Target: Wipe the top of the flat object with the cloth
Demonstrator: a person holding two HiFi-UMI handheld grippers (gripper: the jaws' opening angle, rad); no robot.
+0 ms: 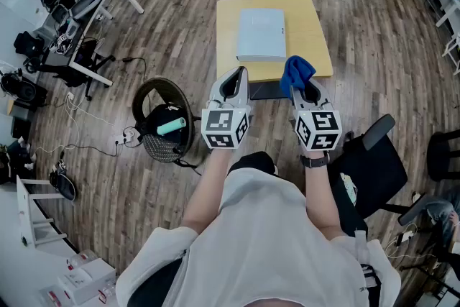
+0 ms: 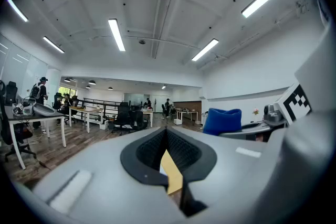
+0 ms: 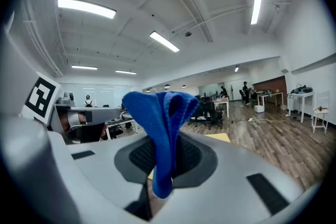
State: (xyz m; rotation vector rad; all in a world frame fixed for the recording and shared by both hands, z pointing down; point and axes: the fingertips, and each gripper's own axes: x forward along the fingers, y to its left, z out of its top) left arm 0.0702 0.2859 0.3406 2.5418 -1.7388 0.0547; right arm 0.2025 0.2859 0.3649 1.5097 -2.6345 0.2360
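Two tools are held side by side at the near edge of one small yellow desk. The left tool is clenched with its tips together and nothing gripped; only a sliver of yellow desk is seen through the slot between its pads. The right tool is clamped on one blue cloth, which is bunched up out of the jaws and blocks the middle of the right gripper view.

One flat object, a white slab, is lying on the desk just ahead of the tools, a bit closer to the left tool's line; it isn't touched by the cloth or either tool.

Other stuff: one round black basket-like thing is parked on the wood floor, off to the left of the left tool, with a teal item lying on it. One black office chair is sat to the right of the right tool, back near the person. More desks and chairs are seen far off past the left tool, too cluttered to be counted.
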